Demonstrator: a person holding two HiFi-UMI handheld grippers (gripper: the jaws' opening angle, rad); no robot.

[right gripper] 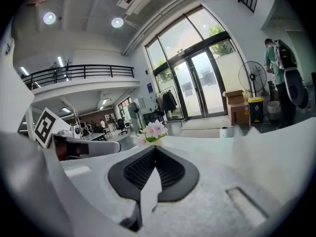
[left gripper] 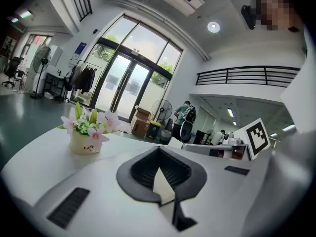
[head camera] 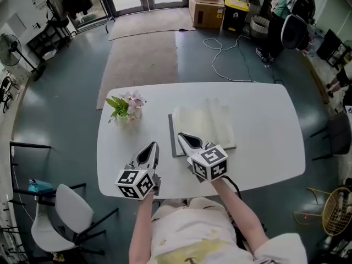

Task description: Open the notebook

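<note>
Notebook (head camera: 212, 126): lying open, pages up, mid-way across your white surface (head camera: 269, 147), off to the right of the flower pot (head camera: 127, 108).
Left tongs (head camera: 153, 146): pinched closed with nothing in them, just left of the notebook.
Right tongs (head camera: 180, 136): closed and empty too, tips over the notebook's near-left corner.

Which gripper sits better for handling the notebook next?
Probably the right gripper: its shut tips hang over the near-left corner of the notebook, while the left gripper is off over the table.
</note>
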